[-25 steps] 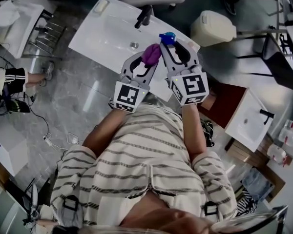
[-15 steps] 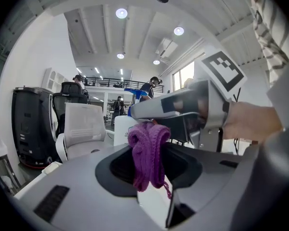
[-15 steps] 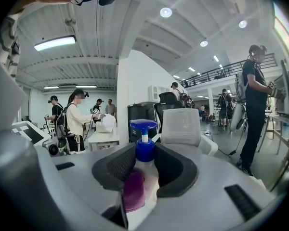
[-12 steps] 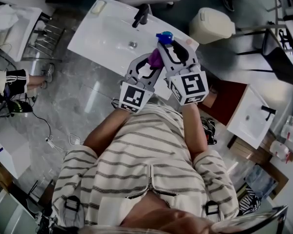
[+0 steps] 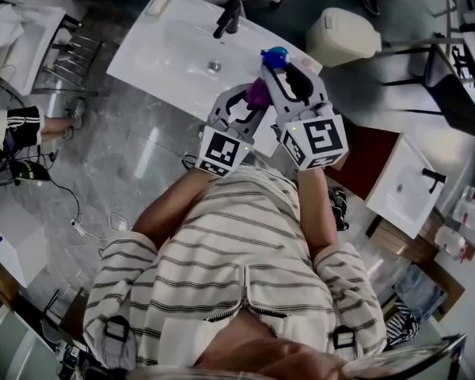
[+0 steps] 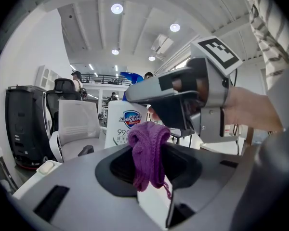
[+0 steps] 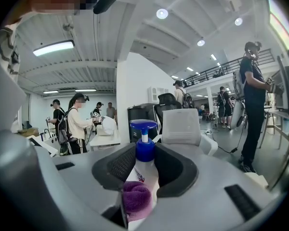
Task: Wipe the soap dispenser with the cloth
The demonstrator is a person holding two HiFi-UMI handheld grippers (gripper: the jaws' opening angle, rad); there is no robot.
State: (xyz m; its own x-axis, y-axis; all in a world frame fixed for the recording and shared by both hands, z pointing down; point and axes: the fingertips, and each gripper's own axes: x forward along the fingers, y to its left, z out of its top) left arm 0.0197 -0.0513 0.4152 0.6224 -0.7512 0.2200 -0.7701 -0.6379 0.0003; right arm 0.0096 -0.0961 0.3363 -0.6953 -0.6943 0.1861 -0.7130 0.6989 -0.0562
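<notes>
Over the white sink, my right gripper [image 5: 287,76] is shut on the soap dispenser [image 5: 275,55], a white bottle with a blue pump. In the right gripper view the dispenser [image 7: 145,147] stands upright between the jaws of the right gripper [image 7: 143,179]. My left gripper [image 5: 252,101] is shut on a purple knitted cloth [image 5: 257,93] at the bottle's left side. In the left gripper view the cloth [image 6: 148,150] hangs from the left gripper [image 6: 150,170] and lies against the labelled bottle [image 6: 125,125]. The cloth [image 7: 136,199] also bulges against the bottle's lower left.
Below the grippers lies a white sink [image 5: 170,54] with a black faucet [image 5: 226,18] and a drain [image 5: 214,67]. A cream bin [image 5: 340,36] stands to the right and a second sink [image 5: 408,192] further right. Several people stand in the background [image 7: 79,124].
My left gripper has shifted right and a little down with the cloth, closer against the bottle. The right gripper holds the dispenser almost where it was.
</notes>
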